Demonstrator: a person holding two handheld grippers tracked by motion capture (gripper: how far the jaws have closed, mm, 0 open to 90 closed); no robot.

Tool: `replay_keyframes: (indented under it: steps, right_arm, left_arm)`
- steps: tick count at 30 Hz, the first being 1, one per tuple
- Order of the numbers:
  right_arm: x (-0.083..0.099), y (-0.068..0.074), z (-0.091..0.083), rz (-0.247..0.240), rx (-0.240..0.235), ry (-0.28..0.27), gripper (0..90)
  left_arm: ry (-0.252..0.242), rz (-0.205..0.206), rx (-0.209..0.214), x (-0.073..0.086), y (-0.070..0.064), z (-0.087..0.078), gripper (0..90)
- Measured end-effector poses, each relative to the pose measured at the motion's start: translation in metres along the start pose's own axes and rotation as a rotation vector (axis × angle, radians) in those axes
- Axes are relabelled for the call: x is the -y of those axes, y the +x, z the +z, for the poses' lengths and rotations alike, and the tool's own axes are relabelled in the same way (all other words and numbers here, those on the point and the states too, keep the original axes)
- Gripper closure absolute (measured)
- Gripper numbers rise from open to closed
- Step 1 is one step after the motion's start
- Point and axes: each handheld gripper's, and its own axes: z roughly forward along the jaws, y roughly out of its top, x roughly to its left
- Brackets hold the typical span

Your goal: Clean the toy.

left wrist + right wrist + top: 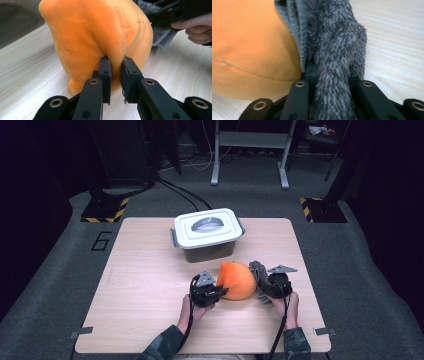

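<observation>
From above, a pale wooden table (150, 285) stands on grey carpet (65, 270); a lidded grey box (208, 234) sits at its far middle, contents hidden. The left tool (115, 65) pinches an orange plush toy (100, 32) near the front. The right tool (331, 71) pinches its grey furry part (332, 37).

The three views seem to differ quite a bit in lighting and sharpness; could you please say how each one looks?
High view: the table is lit, the surroundings fall dark, the whole is slightly soft. Left gripper view: the orange plush is evenly lit and fairly sharp; the container at top left is blurred. Right gripper view: the grey fuzzy fabric is crisp, the orange plush beside it soft.
</observation>
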Motion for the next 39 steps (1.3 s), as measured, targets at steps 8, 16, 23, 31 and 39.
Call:
replay_keyframes:
  steps: [8,16,23,31,39]
  right_arm:
    - [-0.007,0.000,-0.018,-0.006,0.035,-0.047,72.4]
    - [-0.027,0.031,-0.036,-0.095,-0.011,-0.101,72.4]
    - [-0.028,0.029,-0.022,-0.092,-0.001,-0.082,72.5]
    - [-0.029,0.024,-0.019,-0.081,0.001,-0.075,72.4]
    - [-0.028,0.023,-0.020,-0.076,0.002,-0.079,72.3]
  left_arm:
    - [0.000,0.001,0.001,0.000,0.001,0.000,78.9]
    - [-0.008,-0.001,0.000,0.000,0.002,0.000,76.7]
    - [-0.033,-0.020,-0.001,-0.001,0.005,-0.005,56.5]
    - [0.018,0.048,-0.065,0.002,0.005,0.002,38.3]
    - [0.015,0.067,-0.076,0.003,0.005,0.007,64.8]
